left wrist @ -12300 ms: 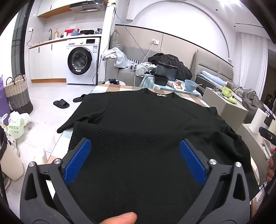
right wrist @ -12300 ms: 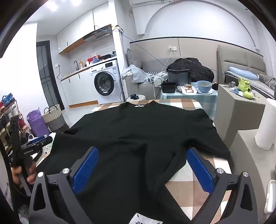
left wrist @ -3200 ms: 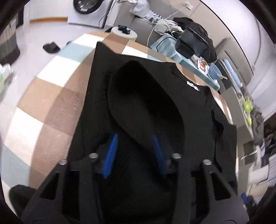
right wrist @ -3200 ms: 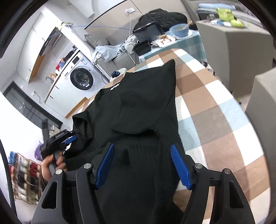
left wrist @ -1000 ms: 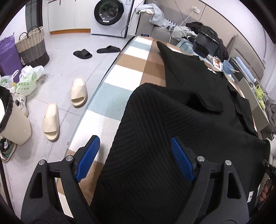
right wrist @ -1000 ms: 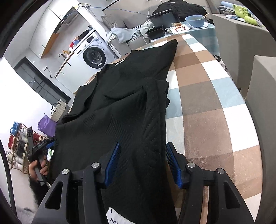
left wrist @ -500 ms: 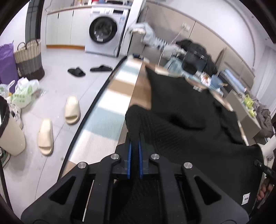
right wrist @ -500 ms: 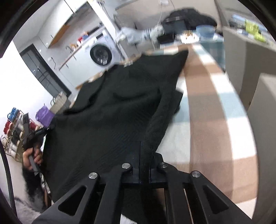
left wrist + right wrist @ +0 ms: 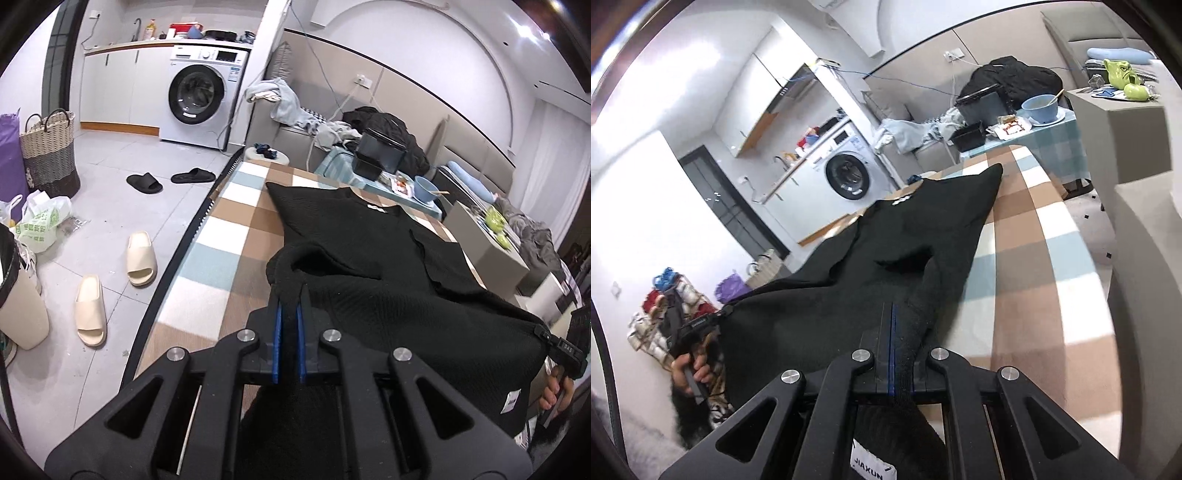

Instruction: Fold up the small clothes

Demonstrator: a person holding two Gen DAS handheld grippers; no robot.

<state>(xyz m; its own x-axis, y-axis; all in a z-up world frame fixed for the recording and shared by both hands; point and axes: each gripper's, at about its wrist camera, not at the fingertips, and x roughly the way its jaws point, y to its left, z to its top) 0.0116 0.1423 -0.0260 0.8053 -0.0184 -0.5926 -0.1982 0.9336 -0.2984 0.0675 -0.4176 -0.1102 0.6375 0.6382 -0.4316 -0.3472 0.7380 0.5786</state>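
A black knit sweater [image 9: 369,258] lies on the checked table [image 9: 229,236], its sleeves folded in over the body. My left gripper [image 9: 289,295] is shut on the sweater's lower left hem corner and holds it above the table. My right gripper [image 9: 897,314] is shut on the lower right hem corner of the sweater [image 9: 923,229] and holds it up too. The hem hangs stretched between both grippers. The collar end rests flat on the table at the far side. The right gripper also shows at the right edge of the left wrist view [image 9: 565,350].
Slippers [image 9: 110,273] and bags lie on the floor left of the table. A washing machine [image 9: 199,96] stands at the back. A side table with a blue bowl [image 9: 1041,107] and black boxes stands beyond the far end. A grey block [image 9: 1119,133] stands to the right.
Both grippers closed on the sweater's hem corners about half a second ago. Since then they have lifted the hem off the table.
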